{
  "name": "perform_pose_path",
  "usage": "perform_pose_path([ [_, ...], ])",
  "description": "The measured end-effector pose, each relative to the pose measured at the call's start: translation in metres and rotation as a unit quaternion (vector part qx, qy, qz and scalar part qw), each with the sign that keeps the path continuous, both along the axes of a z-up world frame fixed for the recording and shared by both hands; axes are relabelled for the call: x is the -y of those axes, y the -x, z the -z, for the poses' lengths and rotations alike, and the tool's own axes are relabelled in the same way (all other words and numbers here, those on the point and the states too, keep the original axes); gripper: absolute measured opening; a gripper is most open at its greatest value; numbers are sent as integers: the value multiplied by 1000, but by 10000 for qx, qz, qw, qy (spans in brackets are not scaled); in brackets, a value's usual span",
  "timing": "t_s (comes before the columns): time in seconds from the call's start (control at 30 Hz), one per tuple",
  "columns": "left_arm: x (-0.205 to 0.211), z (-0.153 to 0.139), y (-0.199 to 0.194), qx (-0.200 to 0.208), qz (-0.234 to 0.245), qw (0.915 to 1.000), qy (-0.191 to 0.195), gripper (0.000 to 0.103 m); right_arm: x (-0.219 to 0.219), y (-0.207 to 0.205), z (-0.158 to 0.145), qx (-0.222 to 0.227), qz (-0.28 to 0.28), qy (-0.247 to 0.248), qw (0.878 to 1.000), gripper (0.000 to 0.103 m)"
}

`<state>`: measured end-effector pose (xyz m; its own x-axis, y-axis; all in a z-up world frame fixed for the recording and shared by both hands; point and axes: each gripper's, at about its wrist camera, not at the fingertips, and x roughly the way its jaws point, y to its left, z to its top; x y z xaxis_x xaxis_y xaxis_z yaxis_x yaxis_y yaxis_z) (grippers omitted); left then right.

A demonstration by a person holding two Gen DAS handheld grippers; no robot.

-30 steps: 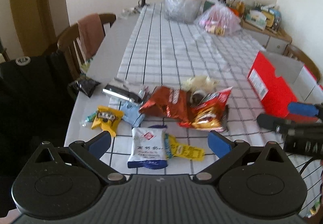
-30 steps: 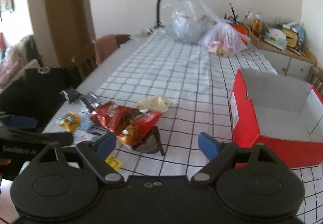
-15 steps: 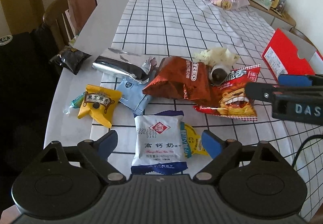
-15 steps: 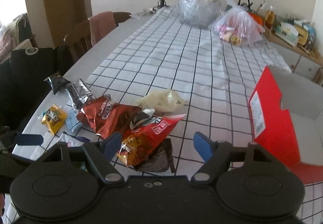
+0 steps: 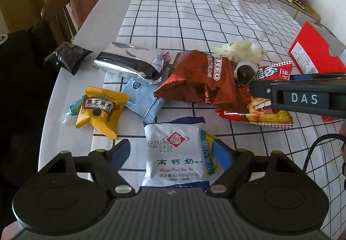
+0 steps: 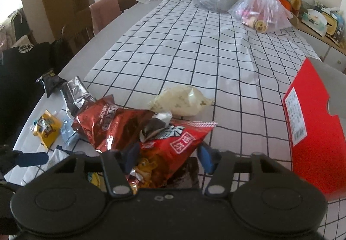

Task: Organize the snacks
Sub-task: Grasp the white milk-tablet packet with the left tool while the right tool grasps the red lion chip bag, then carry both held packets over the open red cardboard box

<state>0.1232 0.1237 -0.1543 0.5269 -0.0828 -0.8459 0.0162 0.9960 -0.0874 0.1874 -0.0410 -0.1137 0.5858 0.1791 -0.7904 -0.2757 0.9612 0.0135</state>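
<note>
A heap of snack packets lies on the checked tablecloth [image 5: 194, 12]. My left gripper [image 5: 173, 150] straddles a white milk-biscuit packet [image 5: 175, 153]; its jaws are closing, and both pads stand just clear of the packet's edges. A small yellow packet [image 5: 210, 160] peeks out under the right pad. My right gripper [image 6: 168, 158] hangs over a red chip bag [image 6: 177, 142], jaws closing with the bag between them and no firm pinch visible. In the left wrist view the right gripper [image 5: 281, 86] reaches in from the right across that red chip bag [image 5: 263, 108]. A red open box [image 6: 313, 123] stands to the right.
Around the heap lie a brown-red Oreo bag [image 5: 194, 79], a silver packet [image 5: 129, 64], a light blue packet [image 5: 142, 101], a yellow sesame packet [image 5: 99, 108], a black packet [image 5: 67, 58] and a cream packet [image 6: 181, 101]. Plastic bags [image 6: 261, 10] sit at the far end. A wooden chair [image 5: 71, 8] stands along the left table edge.
Both grippers have sunk closer to the snacks and their jaws have narrowed. The left now frames the white packet; the right has moved left over the red chip bag.
</note>
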Motion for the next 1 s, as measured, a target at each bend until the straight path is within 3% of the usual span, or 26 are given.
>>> perform_pose_path([
  [0.2,-2,2,-2,-43,0,10000,85,69,3,1,-4,91,66,-116,9999,39],
  [0.4,-2,0,-4,-48,59,9996,254,50,5,7,-10,254,118,-219,9994,30],
  [0.77,-3,-3,-2,-3,240,9988,415,47,6,26,-25,580,252,-237,9977,19],
  [1.0,-4,-14,3,69,396,9978,530,47,13,40,-34,655,434,-283,9965,17],
])
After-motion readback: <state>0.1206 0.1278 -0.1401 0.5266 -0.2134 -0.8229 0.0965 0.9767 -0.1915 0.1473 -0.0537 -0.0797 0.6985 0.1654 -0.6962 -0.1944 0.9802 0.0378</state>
